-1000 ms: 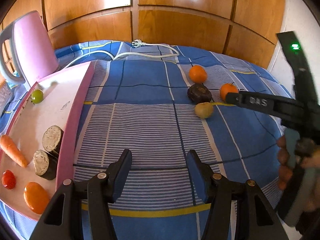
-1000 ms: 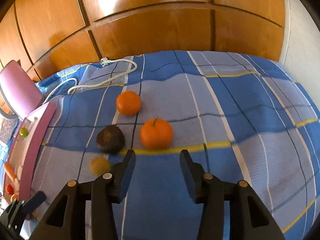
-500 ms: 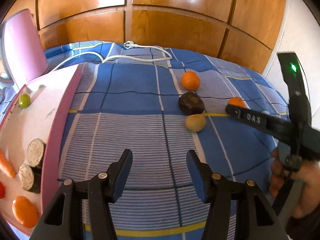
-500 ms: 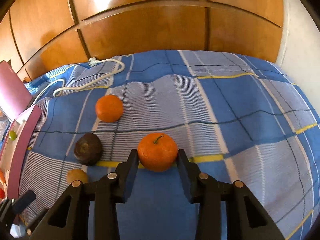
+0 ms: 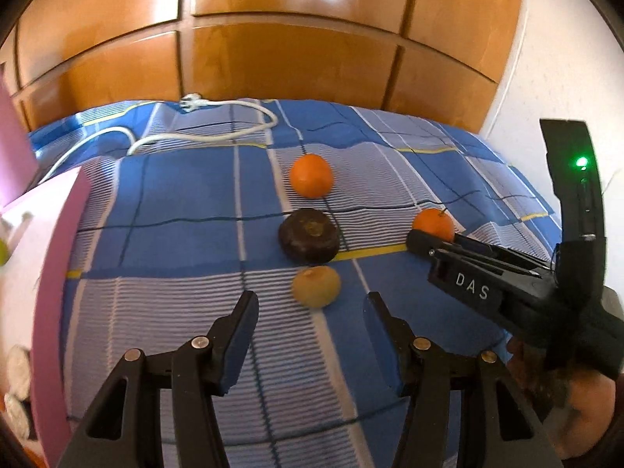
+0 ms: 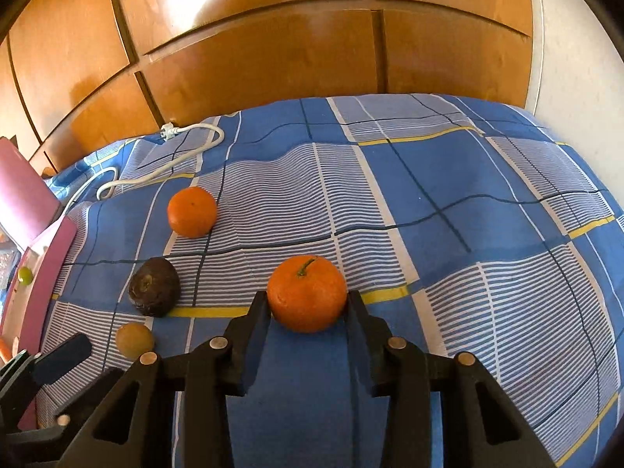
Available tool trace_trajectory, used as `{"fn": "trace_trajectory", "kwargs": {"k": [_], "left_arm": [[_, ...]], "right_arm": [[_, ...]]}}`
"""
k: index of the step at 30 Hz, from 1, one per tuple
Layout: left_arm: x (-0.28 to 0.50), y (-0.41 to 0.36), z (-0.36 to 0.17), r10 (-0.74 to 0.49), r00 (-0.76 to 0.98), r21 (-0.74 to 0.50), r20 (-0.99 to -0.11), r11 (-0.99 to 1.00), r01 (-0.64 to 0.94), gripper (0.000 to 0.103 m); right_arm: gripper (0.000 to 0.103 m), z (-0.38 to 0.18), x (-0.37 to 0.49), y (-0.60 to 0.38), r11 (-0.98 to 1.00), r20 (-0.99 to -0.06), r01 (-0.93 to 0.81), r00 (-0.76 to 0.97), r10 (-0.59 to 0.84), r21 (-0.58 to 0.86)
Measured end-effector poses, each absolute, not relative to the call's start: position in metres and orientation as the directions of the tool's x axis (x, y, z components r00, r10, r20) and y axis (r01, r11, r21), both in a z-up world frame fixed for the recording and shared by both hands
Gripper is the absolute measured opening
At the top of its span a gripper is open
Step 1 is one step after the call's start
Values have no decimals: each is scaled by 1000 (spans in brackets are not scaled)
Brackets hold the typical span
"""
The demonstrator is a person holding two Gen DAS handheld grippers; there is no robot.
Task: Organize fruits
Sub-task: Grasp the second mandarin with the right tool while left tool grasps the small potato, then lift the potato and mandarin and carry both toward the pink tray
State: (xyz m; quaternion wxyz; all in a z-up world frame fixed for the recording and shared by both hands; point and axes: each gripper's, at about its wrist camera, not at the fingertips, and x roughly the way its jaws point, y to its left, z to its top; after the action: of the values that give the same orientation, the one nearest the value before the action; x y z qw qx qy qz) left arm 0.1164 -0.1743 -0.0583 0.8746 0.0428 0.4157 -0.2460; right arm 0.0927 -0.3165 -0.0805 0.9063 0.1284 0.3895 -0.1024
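While your right gripper (image 6: 308,302) sits low on the blue checked bedspread (image 6: 448,202), its two fingers stand on either side of the stemmed orange (image 6: 307,292). They touch the fruit, or very nearly — the orange fills the gap between them, and it rests on the cloth by the yellow stripe. I think you came in low so that the fingers meet the round fruit at its widest part, where it cannot pop out.

Your left gripper (image 5: 310,316) is spread wide and holds nothing. It hangs just near of the small yellow-brown fruit (image 5: 316,286), which lies a little way beyond the fingertips and is lined up with the gap. That looks like a good place to wait, ready for the next pick.

Three more fruits lie on the bed. The dark brown fruit (image 5: 309,240) sits just far of the yellow-brown one, and the second orange (image 5: 311,175) sits farther still. They are close together but not touching, so take care not to bump one and make it roll.

On the left is the pink-edged tray (image 5: 58,273), with a small green fruit (image 6: 24,275) on it. I guess the fruits go there. A white cable (image 5: 218,132) lies at the far edge of the bed, well away from your work.
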Motion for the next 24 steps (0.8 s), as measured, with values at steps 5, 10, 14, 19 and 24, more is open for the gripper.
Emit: {"fn": "trace_trajectory", "kwargs": {"k": [5, 10, 14, 19, 24], "left_arm": [[133, -182, -69, -389, 507, -147, -769, 879, 453, 38], [141, -179, -70, -395, 510, -173, -764, 887, 428, 29], [131, -166, -69, -385, 524, -174, -760, 897, 405, 29], [94, -139, -72, -321, 587, -107, -743, 923, 370, 29], [83, -131, -77, -315, 613, -95, -725, 927, 364, 29]], "right_arm": [[40, -82, 93, -317, 946, -733, 285, 675, -82, 156], [41, -82, 94, -316, 947, -735, 285, 672, -87, 149], [41, -83, 96, -314, 950, -740, 286, 665, -100, 129], [41, -83, 95, -313, 951, -738, 286, 666, -110, 117], [40, -82, 96, -312, 951, -736, 287, 668, -114, 114]]}}
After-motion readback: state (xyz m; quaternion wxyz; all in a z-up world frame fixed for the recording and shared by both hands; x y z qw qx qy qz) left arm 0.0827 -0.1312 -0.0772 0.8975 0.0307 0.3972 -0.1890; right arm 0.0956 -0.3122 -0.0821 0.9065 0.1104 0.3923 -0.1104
